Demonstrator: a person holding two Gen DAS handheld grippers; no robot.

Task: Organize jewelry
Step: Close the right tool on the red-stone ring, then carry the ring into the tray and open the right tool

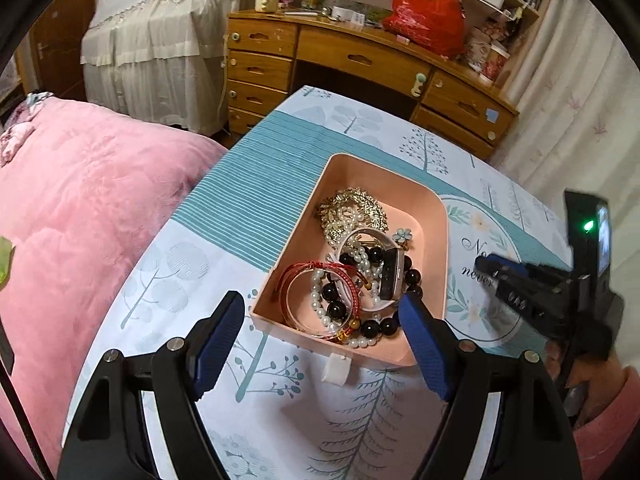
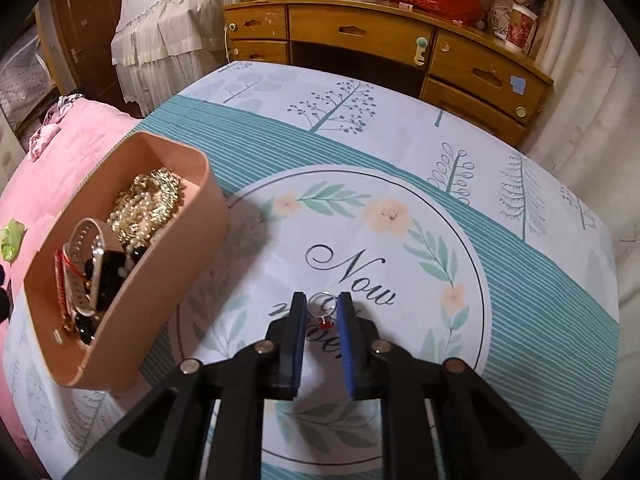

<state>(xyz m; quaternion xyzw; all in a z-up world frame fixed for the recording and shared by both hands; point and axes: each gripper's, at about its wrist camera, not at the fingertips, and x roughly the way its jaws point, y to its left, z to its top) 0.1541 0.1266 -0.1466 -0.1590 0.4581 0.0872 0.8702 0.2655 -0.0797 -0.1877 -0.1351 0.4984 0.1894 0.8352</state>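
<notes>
A pink box (image 1: 436,232) on the patterned tablecloth holds jewelry: a gold brooch (image 1: 354,204), pearl strands, black beads (image 1: 336,310), red bangles (image 1: 320,272) and a white watch (image 1: 390,274). My left gripper (image 1: 322,320) is open, its fingers spread at the box's near end, empty. My right gripper (image 2: 322,306) is shut on a silver ring with a red stone (image 2: 322,308), just above the cloth to the right of the box (image 2: 180,264). It also shows in the left wrist view (image 1: 490,266).
A small white tag (image 1: 336,368) lies in front of the box. A pink quilt (image 1: 80,208) lies left of the table. A wooden desk (image 1: 360,56) with a red bag (image 1: 428,12) stands behind. Curtains hang at the right.
</notes>
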